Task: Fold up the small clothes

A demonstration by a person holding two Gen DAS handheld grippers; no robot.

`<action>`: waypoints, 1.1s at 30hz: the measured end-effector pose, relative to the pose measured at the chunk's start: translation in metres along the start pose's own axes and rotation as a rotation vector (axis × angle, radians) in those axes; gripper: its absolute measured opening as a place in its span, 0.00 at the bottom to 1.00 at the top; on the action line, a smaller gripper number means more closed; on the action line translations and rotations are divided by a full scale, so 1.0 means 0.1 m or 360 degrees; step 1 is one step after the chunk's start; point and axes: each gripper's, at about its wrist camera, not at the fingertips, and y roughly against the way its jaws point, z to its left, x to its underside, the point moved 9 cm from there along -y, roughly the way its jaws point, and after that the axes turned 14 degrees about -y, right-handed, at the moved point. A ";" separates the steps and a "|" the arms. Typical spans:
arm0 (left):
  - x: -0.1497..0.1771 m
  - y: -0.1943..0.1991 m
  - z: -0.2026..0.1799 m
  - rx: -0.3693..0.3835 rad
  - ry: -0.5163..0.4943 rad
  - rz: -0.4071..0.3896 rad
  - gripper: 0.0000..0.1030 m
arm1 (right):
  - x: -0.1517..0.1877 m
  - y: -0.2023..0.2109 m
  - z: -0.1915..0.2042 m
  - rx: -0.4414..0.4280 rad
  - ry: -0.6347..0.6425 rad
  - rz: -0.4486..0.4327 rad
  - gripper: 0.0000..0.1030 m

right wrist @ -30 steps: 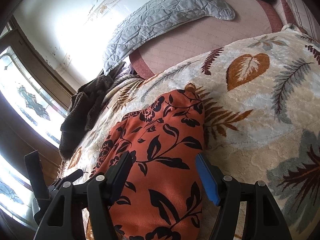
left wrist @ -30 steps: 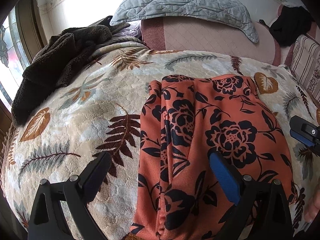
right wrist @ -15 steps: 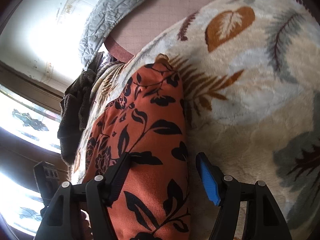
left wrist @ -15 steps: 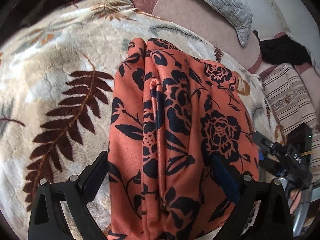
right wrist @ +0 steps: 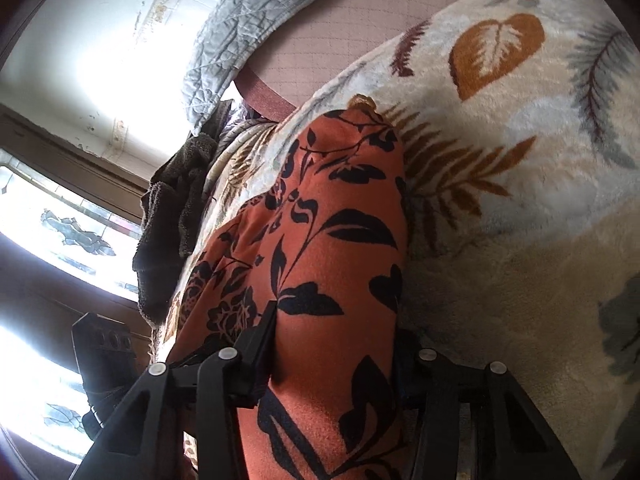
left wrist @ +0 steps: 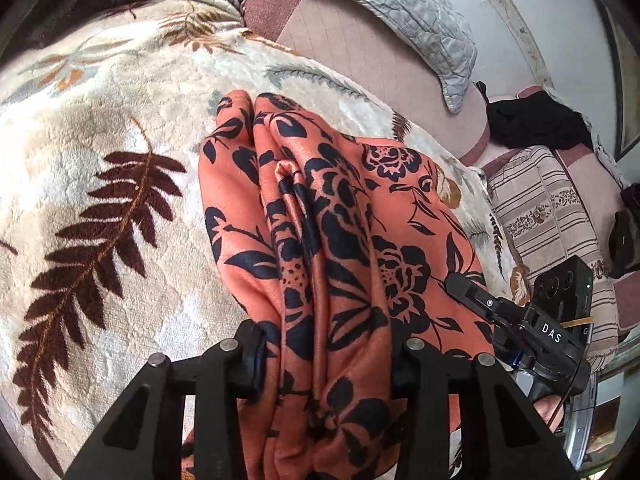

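Left gripper [left wrist: 326, 354] clenched on the bunched near edge of the orange fleece garment with black floral print [left wrist: 344, 216]; right gripper [right wrist: 334, 354] pinches the same edge at the other corner. Likely two-corner hold so the edge lifts evenly for a fold. Garment lies on the cream leaf-print plush blanket [left wrist: 100, 152]. Beyond: grey quilted pillow [left wrist: 404, 8] on the pink mattress [left wrist: 348, 44].
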 end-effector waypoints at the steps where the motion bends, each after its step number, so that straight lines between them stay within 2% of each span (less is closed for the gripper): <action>1: -0.01 0.03 -0.05 -0.0001 -0.0022 -0.0011 0.40 | 0.00 0.05 0.04 -0.0008 0.0030 -0.0021 0.45; 4: 0.01 0.13 -0.30 0.0017 -0.0077 -0.0041 0.39 | -0.03 0.30 0.11 -0.0024 0.0140 -0.0101 0.45; 7: 0.08 0.23 -0.60 0.0031 -0.0135 -0.0071 0.39 | -0.03 0.58 0.02 -0.0070 0.0159 -0.0111 0.45; 14: 0.51 0.07 -1.22 -0.0048 -0.0313 0.0017 0.39 | 0.15 1.15 -0.30 0.0015 0.0172 -0.0165 0.45; 17: 0.69 -0.07 -1.23 -0.0100 -0.0313 0.0086 0.40 | 0.21 1.13 -0.49 0.0080 0.0128 -0.0107 0.45; 19: 0.77 -0.09 -1.17 -0.0166 -0.0294 0.0089 0.47 | 0.27 1.08 -0.65 0.0181 0.0121 -0.0074 0.45; 21: 0.78 -0.05 -1.15 -0.0197 -0.0298 0.0083 0.54 | 0.29 1.09 -0.73 0.0267 0.0120 -0.0077 0.50; 22: 0.84 0.04 -1.09 -0.0229 -0.0302 0.0083 0.57 | 0.30 1.13 -0.73 0.0287 0.0123 -0.0097 0.55; 25: 0.90 0.24 -1.06 -0.0337 -0.0337 0.0036 0.65 | 0.34 1.38 -0.72 0.0350 0.0105 -0.0245 0.57; 27: 0.94 0.36 -1.03 -0.0427 -0.0359 0.0011 0.69 | 0.38 1.65 -0.67 0.0343 0.0117 -0.0404 0.57; 30: 1.00 0.50 -1.01 -0.0538 -0.0373 -0.0018 0.69 | 0.46 1.98 -0.50 0.0269 0.0218 -0.0594 0.57; 31: 1.02 0.53 -1.02 -0.0574 -0.0380 -0.0021 0.69 | 0.50 2.02 -0.44 0.0246 0.0253 -0.0604 0.56; 33: 1.06 0.54 -1.02 -0.0647 -0.0416 -0.0014 0.71 | 0.64 1.97 -0.39 0.0248 0.0319 -0.0540 0.41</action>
